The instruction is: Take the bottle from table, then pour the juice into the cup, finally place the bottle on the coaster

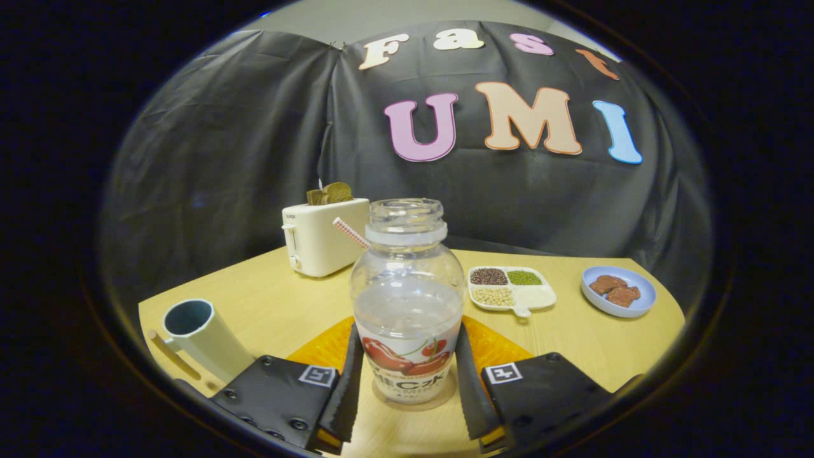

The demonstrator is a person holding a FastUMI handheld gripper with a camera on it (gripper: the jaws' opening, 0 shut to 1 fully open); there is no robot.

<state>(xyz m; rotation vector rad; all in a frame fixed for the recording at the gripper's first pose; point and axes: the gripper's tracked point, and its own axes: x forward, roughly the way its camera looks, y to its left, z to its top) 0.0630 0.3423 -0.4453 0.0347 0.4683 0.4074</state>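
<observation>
On the left side of the light wooden table [267, 305] stands a pale green cup with a handle and a dark inside [200, 337], just beside the left finger. Behind it, farther back, is a cream toaster [321, 238] with brown toast slices [331, 193] sticking out of the top. A red-and-white striped straw [351, 233] pokes out between the toaster and the bottle.

In the middle stands the clear plastic bottle with no cap and a cherry picture on its label [407, 299]. It is upright and about half full of a pale, cloudy drink. It sits on a round tan coaster [381, 393] (only the edge peeks out under it). An orange mat [324, 346] lies just behind the coaster, showing on both sides of the bottle.

The gripper [407, 388] has its two fingers on either side of the bottle, very close to the label. I cannot tell if they press on it.

To the right is a white tray with sections of beans and seeds [512, 289]. Farther right is a light blue plate [639, 305] with brown meat pieces [615, 289].
</observation>
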